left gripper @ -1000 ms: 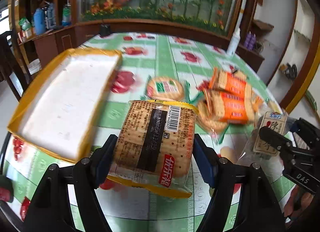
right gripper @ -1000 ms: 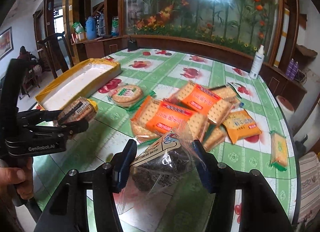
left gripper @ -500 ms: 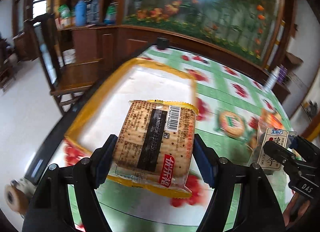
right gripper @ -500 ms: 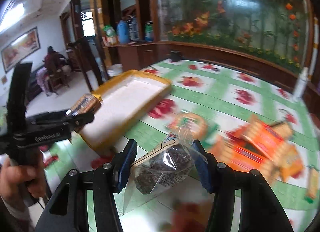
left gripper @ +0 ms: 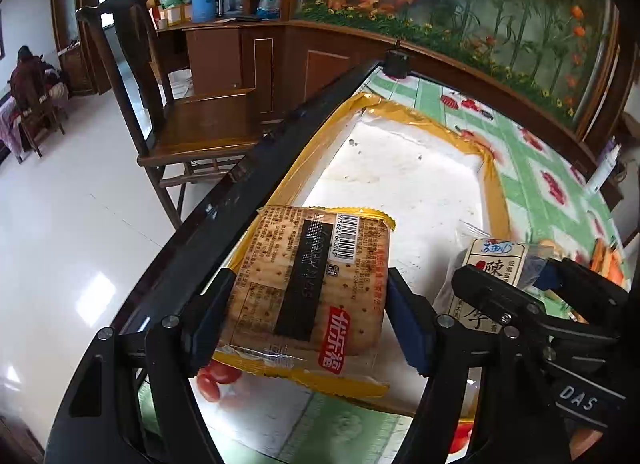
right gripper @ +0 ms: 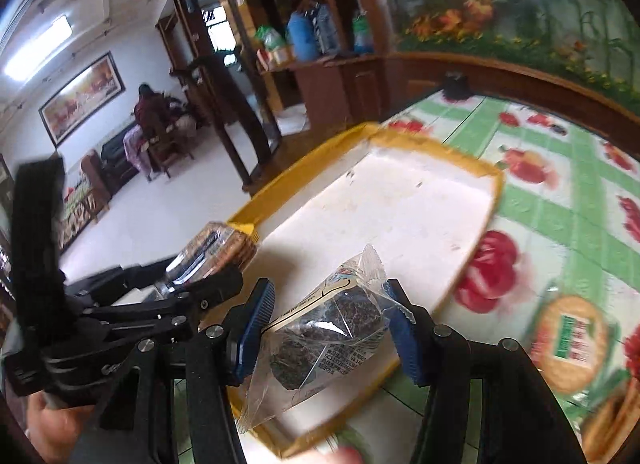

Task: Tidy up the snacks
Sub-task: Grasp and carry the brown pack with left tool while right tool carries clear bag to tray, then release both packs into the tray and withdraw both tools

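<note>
My left gripper [left gripper: 308,316] is shut on a brown cracker pack [left gripper: 312,284] with a yellow edge, held over the near end of the yellow-rimmed white tray [left gripper: 404,168]. My right gripper [right gripper: 328,334] is shut on a clear bag of dark snacks [right gripper: 320,336], held over the tray [right gripper: 384,200] near its front edge. In the left wrist view the right gripper [left gripper: 516,292] and its bag [left gripper: 490,268] are just to the right. In the right wrist view the left gripper [right gripper: 192,284] holds the cracker pack [right gripper: 218,244] at the tray's left corner.
The tray lies along the table's left edge [left gripper: 240,192]; a wooden chair [left gripper: 192,120] stands beyond it. A round cracker pack [right gripper: 568,344] and orange packs [left gripper: 604,260] lie on the green patterned tablecloth [right gripper: 568,168] to the right.
Both grippers have swung left from the snack pile to the tray, each carrying its pack. They now hang over the tray's near end.
</note>
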`<state>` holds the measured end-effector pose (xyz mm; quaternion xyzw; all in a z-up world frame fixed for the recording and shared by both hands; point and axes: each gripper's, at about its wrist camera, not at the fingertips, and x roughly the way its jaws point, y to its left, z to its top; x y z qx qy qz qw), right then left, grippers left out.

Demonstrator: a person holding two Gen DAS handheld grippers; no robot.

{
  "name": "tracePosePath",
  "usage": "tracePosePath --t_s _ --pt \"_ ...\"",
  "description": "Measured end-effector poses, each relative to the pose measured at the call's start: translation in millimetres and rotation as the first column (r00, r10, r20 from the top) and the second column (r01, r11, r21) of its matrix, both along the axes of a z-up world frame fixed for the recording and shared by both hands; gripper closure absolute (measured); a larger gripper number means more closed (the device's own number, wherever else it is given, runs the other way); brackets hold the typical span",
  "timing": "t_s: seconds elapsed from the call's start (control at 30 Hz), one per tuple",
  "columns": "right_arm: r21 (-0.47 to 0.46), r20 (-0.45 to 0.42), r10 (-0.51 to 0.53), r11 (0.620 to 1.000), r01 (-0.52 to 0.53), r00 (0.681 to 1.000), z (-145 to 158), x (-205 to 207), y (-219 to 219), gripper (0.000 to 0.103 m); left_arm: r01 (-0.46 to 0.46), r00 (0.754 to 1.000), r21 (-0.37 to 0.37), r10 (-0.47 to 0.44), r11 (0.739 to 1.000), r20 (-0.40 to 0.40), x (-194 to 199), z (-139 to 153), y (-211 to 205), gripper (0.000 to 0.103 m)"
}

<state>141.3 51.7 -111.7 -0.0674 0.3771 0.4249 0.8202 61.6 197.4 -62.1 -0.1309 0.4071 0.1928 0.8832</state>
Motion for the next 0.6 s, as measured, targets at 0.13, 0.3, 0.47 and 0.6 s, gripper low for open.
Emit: tracePosePath --t_s 0.13,0.3,0.47,0.6 --pt "-0.033 -0.025 0.015 0.999 -0.016 1.0 -14 6 6 0.047 0.017 0.999 0.049 -0.015 0.999 -0.051 -3 -3 -6 0.029" --pt "-0.06 -0.041 0.032 0.998 -0.034 0.999 -18 5 -7 0.05 0.046 0.996 0.029 -0.043 0.999 -0.084 -22 -4 -19 0.029" --pt "-0.081 -0.052 0.053 0.995 -0.057 0.997 -19 -10 -29 0.05 0.069 0.996 0.006 -0.068 0.998 -0.063 -49 3 -37 0.029" --pt "-0.08 -0.039 0.05 0.995 -0.053 0.998 -16 -23 -36 0.047 0.026 1.0 -0.019 -0.026 0.999 0.015 -61 19 -33 0.029"
